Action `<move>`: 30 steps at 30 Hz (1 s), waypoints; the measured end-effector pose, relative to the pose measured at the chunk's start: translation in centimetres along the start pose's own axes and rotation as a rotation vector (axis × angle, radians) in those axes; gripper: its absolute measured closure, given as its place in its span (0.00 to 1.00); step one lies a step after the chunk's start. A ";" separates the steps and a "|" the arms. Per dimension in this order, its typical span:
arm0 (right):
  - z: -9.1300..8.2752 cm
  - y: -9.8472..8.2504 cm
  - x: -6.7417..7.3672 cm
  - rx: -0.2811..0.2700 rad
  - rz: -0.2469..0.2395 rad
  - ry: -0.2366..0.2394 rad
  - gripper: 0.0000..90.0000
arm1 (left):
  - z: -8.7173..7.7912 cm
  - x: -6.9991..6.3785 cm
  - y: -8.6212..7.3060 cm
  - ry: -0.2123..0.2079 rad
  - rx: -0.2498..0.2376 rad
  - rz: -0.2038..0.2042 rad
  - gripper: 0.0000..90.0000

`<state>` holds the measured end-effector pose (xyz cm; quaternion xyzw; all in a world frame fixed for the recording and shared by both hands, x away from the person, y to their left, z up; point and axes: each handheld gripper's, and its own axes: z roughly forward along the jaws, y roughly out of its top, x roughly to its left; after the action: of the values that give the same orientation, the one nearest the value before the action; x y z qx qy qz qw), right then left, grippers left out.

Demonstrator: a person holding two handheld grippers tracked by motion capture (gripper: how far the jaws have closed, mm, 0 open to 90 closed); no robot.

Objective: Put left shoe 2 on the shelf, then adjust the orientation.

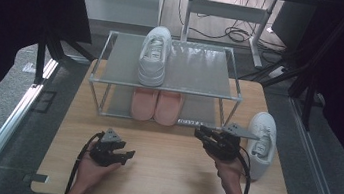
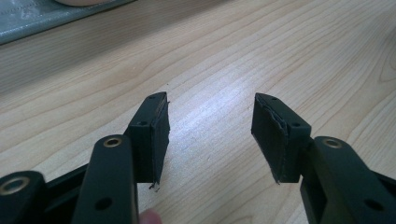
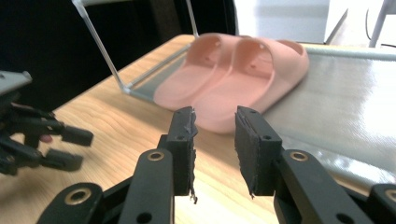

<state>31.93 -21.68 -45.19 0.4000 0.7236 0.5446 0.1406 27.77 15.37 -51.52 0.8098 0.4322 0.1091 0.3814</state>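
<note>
White shoe [image 1: 260, 143] lies just beside right gripper [image 1: 204, 134], untouched.

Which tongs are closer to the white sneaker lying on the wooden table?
Right. The right tongs sit just beside the white sneaker; the left tongs rest far across the table.

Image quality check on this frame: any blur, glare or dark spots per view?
High view: table evenly lit, surroundings fall to near black, detail soft overall. Left gripper view: fingers sharp, sheen on the wood between them. Right gripper view: fingers sharp, pink slippers slightly soft, left gripper blurred at the edge.
</note>
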 end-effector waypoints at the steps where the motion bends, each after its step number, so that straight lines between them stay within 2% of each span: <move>1: -0.1 -0.2 -0.1 0.007 -0.005 -0.006 0.76 | 0.0 0.0 0.0 0.000 -0.001 -0.006 0.53; 10: -0.9 -1.3 -0.7 0.056 -0.041 -0.070 0.80 | 0.1 0.0 0.0 -0.002 0.000 0.002 0.53; 18: -2.7 -2.1 -1.5 0.046 -0.018 -0.096 0.92 | 0.3 -0.2 0.2 -0.008 0.001 0.007 0.52; 30: -4.1 -3.1 -2.1 0.066 -0.014 -0.152 0.99 | 0.1 0.1 0.3 -0.005 -0.005 0.004 0.52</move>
<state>29.31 -26.27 -46.95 0.4395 0.7311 0.4877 0.1854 28.08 15.31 -51.37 0.8100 0.4293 0.1088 0.3845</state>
